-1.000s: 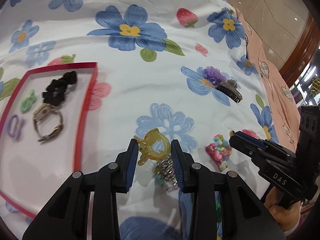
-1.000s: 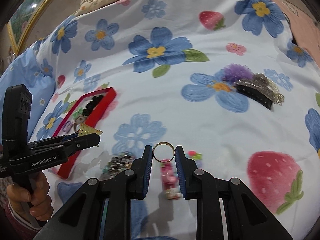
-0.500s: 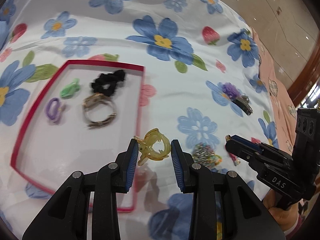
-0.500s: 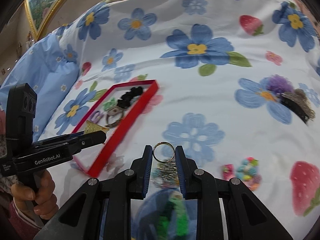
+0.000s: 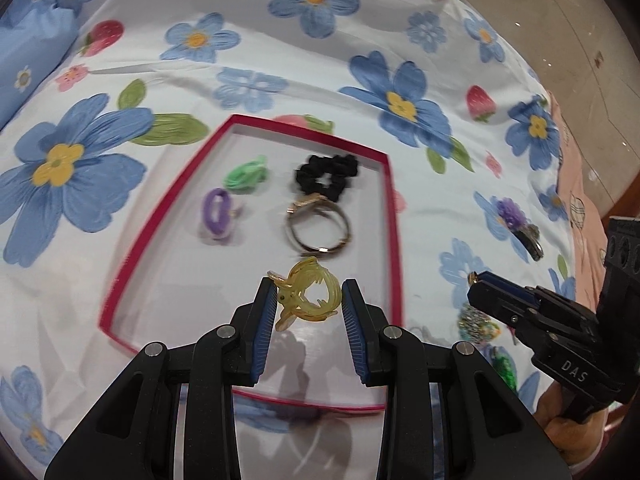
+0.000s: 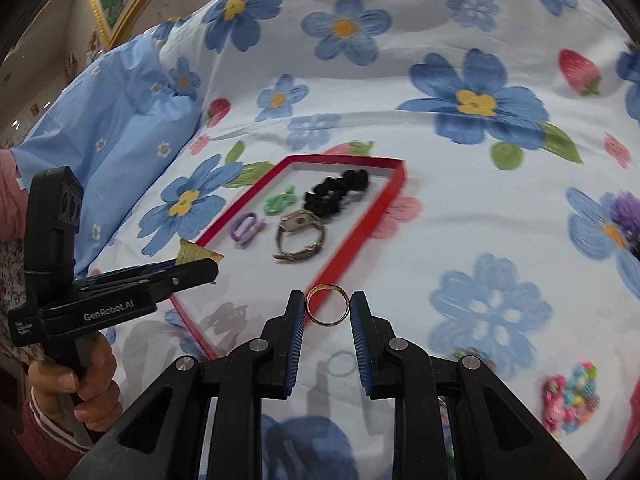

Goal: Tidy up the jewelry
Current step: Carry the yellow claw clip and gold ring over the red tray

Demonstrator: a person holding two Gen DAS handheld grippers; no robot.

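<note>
Yellow hair claw (image 5: 309,295) in left tongs (image 5: 308,300), over red tray (image 5: 394,216), watch (image 5: 318,226) just ahead

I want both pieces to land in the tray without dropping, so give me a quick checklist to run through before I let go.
1. Left gripper shut on the yellow claw clip: ok.
2. Right gripper shut on the gold ring: ok.
3. Clip over the red tray: ok, it hangs above the tray's near part.
4. Ring over the tray: not ok, it sits at the tray's near right edge, not clearly inside.
5. Free space below the clip: ok, the watch, black scrunchie, purple tie and green tie lie farther back.
6. Height above the tray floor: cannot tell.
</note>
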